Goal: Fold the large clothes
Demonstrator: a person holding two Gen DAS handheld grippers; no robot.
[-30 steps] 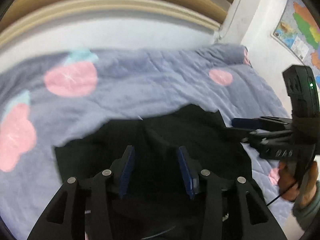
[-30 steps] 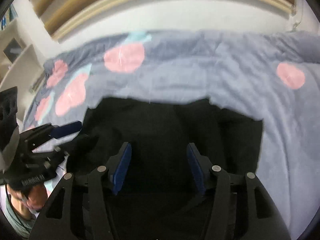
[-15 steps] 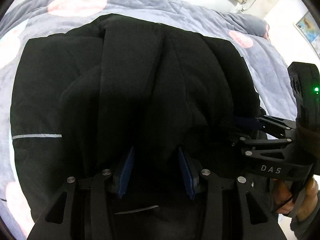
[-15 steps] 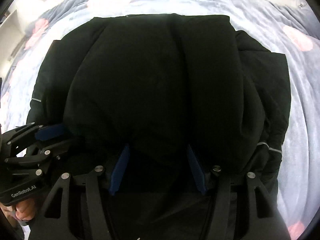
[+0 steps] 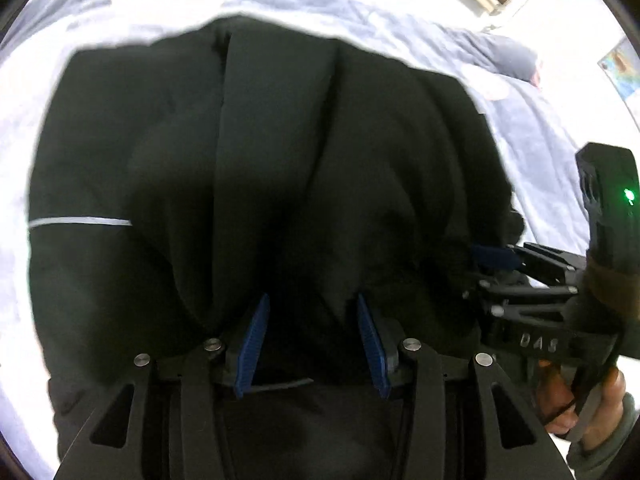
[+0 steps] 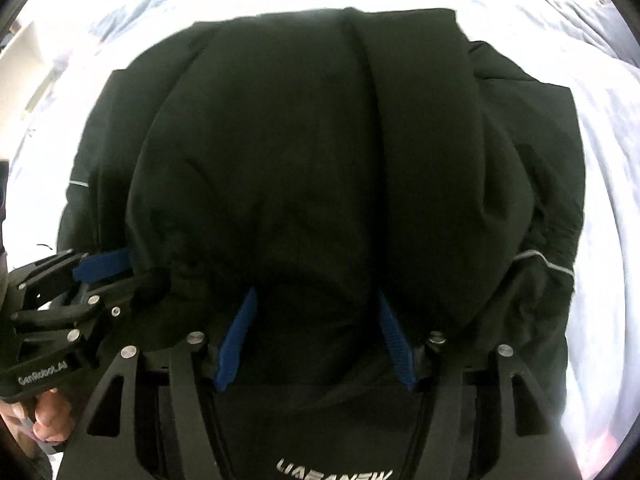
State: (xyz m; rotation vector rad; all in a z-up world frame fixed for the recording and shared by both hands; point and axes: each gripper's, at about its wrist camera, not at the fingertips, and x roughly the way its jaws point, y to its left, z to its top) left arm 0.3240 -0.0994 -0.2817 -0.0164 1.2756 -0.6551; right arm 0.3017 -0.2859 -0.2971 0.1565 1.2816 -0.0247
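Observation:
A black padded jacket lies folded over on itself on a pale blue blanket and fills both wrist views. My left gripper points steeply down and is shut on a thick fold at the jacket's near edge. It also shows at the left of the right wrist view as the left gripper. My right gripper holds the same near edge of the jacket beside it. Its jaws are opening, with black fabric still filling the gap. In the left wrist view the right gripper reaches into the jacket's side.
The blanket surrounds the jacket and is washed out by bright light. A reflective stripe crosses the left sleeve. White lettering shows on the fabric under my right gripper. A hand grips the right handle. A wall poster hangs far right.
Both grippers came down and tipped forward, laying the held fold onto the rest of the jacket, which now fills the views. The right jaws stand slightly wider than before.

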